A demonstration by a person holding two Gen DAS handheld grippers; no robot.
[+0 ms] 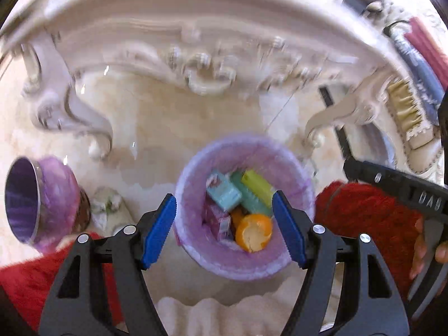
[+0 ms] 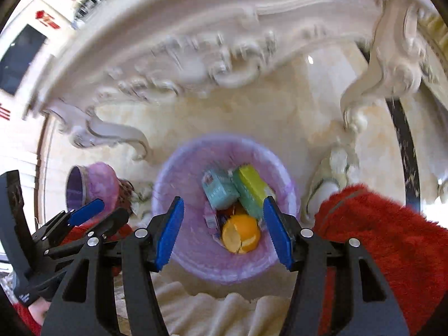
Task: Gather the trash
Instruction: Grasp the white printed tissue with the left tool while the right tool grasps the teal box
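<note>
A round bin with a purple liner [image 1: 196, 168] [image 2: 179, 173] stands on the marble floor below both grippers. Inside lie an orange peel [image 1: 253, 236] [image 2: 240, 233], a light blue carton [image 1: 224, 193] [image 2: 219, 190], a green-and-yellow carton [image 1: 256, 187] [image 2: 250, 187] and a pink carton [image 1: 217, 221]. My left gripper [image 1: 224, 226] is open and empty above the bin. My right gripper [image 2: 222, 231] is open and empty above the bin. The left gripper's blue fingers [image 2: 86, 210] also show at the left in the right wrist view.
A second purple-lined bin [image 1: 36, 201] [image 2: 89, 187] lies tipped on its side at the left. An ornate white carved table [image 1: 196, 64] [image 2: 196, 64] with curled legs stands beyond. A cream ruffled cloth [image 1: 212, 316] [image 2: 212, 308] is at the bottom. Red fuzzy sleeves [image 1: 372, 218] [image 2: 392, 238] flank the grippers.
</note>
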